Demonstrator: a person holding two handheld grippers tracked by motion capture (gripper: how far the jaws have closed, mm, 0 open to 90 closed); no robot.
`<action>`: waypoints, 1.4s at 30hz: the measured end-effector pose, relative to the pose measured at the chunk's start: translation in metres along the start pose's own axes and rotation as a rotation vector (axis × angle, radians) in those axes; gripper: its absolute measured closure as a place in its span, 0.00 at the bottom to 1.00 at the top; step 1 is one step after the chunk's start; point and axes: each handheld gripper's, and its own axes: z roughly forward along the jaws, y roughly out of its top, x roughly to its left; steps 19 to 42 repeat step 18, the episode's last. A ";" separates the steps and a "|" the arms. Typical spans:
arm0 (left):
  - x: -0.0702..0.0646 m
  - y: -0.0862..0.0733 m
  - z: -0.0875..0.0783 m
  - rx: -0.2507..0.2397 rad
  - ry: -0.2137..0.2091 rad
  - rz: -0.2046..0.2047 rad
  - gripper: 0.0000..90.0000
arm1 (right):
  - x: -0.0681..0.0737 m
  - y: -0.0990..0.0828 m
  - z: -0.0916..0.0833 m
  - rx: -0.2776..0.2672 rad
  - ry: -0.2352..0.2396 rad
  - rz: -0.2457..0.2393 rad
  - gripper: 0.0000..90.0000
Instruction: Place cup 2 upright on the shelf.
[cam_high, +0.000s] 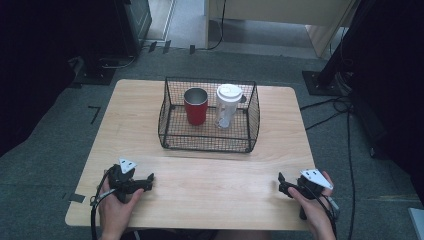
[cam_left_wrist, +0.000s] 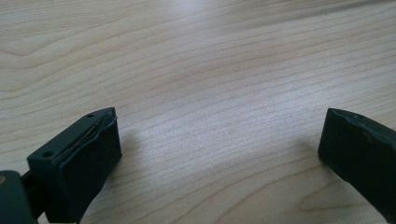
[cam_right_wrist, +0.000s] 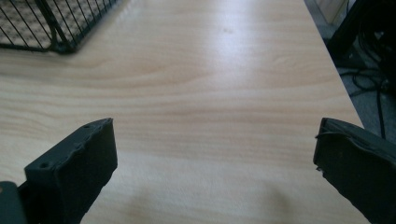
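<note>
A black wire basket (cam_high: 205, 142) stands on the far middle of the wooden table (cam_high: 210, 182). Inside it, a red cup (cam_high: 196, 109) with a metal lining stands upright on the left, and a white lidded tumbler (cam_high: 228, 106) stands upright on the right. My left gripper (cam_high: 149, 181) rests near the front left of the table, held in a hand. Its jaws are wide apart over bare wood (cam_left_wrist: 219, 140), so it is open. My right gripper (cam_high: 282, 183) sits at the front right, open too, with nothing between its jaws (cam_right_wrist: 215, 144). A corner of the basket (cam_right_wrist: 46, 23) lies ahead to the left.
Bare wood separates the basket from both grippers. The table's right edge (cam_right_wrist: 336, 79) is close to the right gripper. Cables (cam_high: 345, 115) trail over the grey carpet to the right, and dark stands (cam_high: 325, 80) sit beyond the table's far corners.
</note>
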 end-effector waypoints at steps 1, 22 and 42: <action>0.000 0.000 0.000 0.000 0.000 0.000 0.00 | -0.001 -0.001 0.001 0.027 -0.003 -0.003 0.00; 0.000 0.000 0.000 0.000 0.000 0.000 0.00 | -0.001 -0.003 0.005 0.182 0.030 -0.007 0.00; 0.000 0.000 0.000 0.000 0.000 0.000 0.00 | -0.001 -0.003 0.005 0.182 0.030 -0.007 0.00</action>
